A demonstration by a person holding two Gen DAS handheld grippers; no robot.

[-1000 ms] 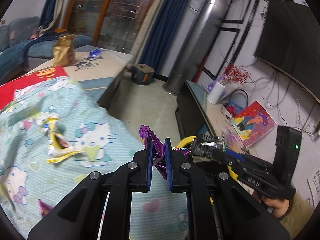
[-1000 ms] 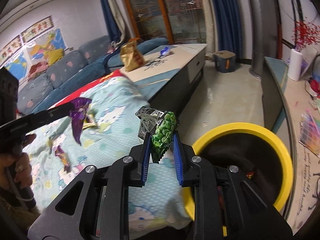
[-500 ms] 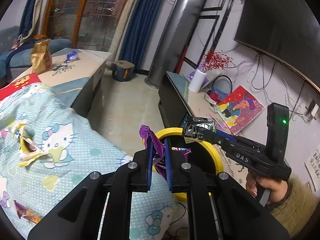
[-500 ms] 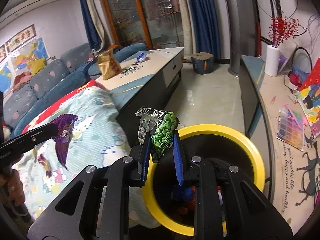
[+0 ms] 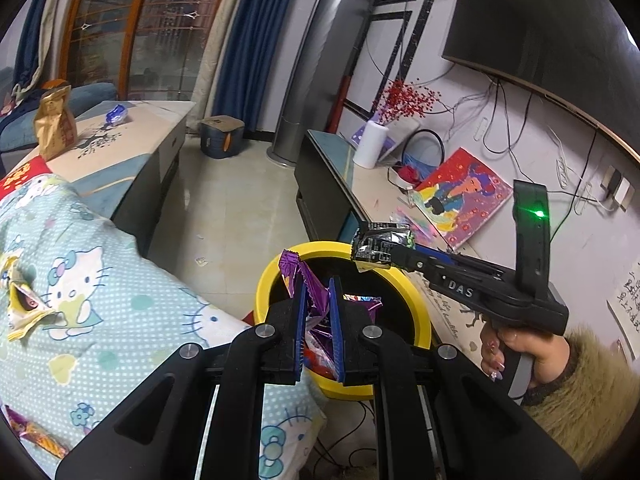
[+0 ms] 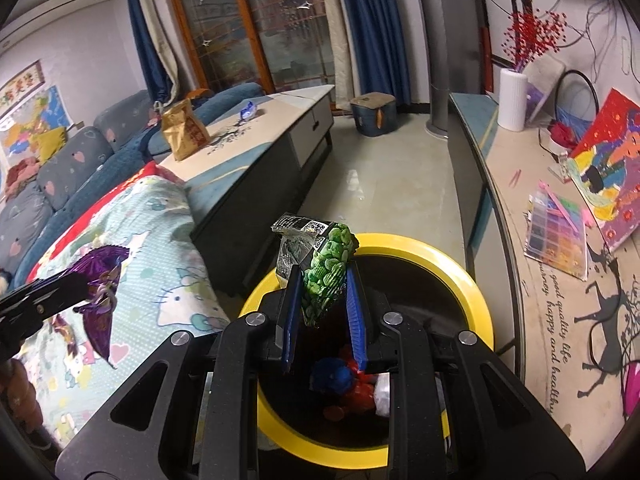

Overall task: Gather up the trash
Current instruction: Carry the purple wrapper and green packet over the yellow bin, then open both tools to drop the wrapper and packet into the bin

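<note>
Left wrist view: the left gripper (image 5: 318, 316) has its jaws pinching a purple wrapper (image 5: 308, 300), held over the near rim of the yellow bin (image 5: 416, 304). The right gripper (image 6: 322, 312) has its jaws pinching a green snack packet (image 6: 326, 276) above the same bin. Inside the bin lie red and blue trash pieces (image 6: 352, 384). More wrappers (image 5: 24, 308) lie on the bed cover (image 5: 120, 320) beside it.

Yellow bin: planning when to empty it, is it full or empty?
Neither: the yellow bin holds some wrappers low at the bottom.
</note>
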